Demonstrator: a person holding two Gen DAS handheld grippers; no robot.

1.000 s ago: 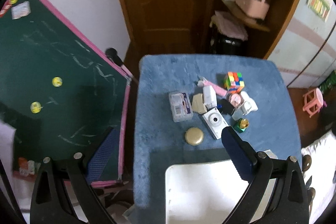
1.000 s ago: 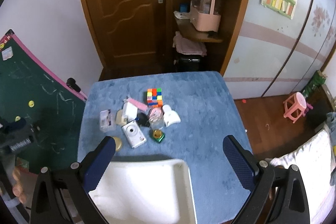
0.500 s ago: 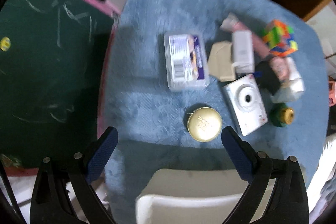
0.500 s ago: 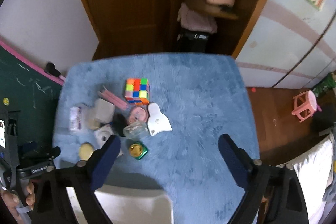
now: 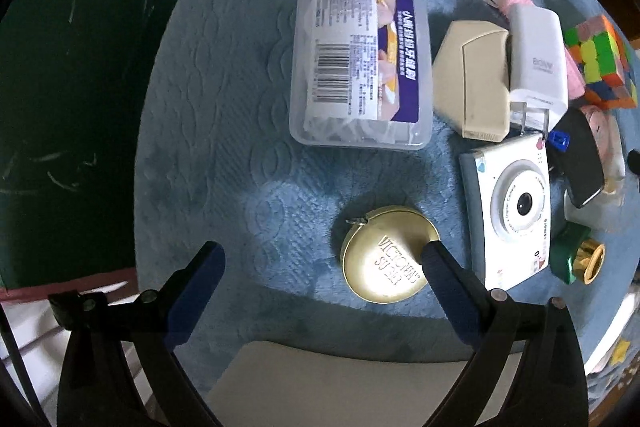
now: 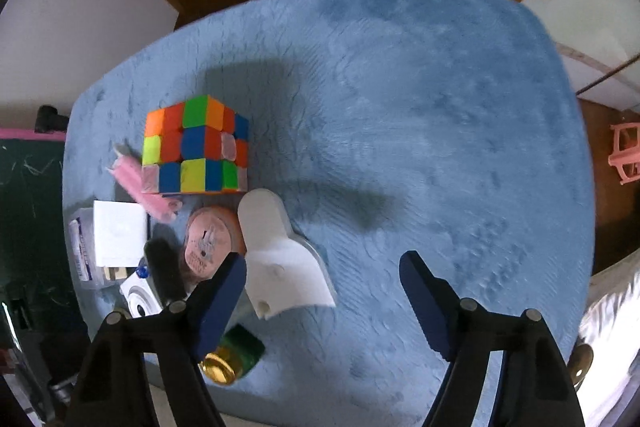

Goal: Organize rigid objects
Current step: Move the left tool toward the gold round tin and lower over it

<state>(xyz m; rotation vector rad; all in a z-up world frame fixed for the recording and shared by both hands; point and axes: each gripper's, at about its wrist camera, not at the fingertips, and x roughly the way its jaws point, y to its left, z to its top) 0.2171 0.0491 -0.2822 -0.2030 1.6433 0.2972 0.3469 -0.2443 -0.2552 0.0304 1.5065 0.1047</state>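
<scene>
Several small objects lie clustered on a blue plush tabletop. My left gripper points straight down, open, just above a round gold tin; its right finger overlaps the tin's right edge. Beyond the tin are a clear labelled box, a beige box, a white charger and a white camera. My right gripper hangs over a white plastic piece. Its jaws are closing with that piece below and between them, untouched. A colour cube stands behind it.
A white tray sits at the table's near edge. A green and gold bottle, a pink round lid and a black object crowd the cluster. A green chalkboard stands left; a pink stool is on the floor right.
Both grippers have dropped toward the table and tipped to point down. The left one now sits over the gold tin, the right over the white piece with its jaws narrower.
</scene>
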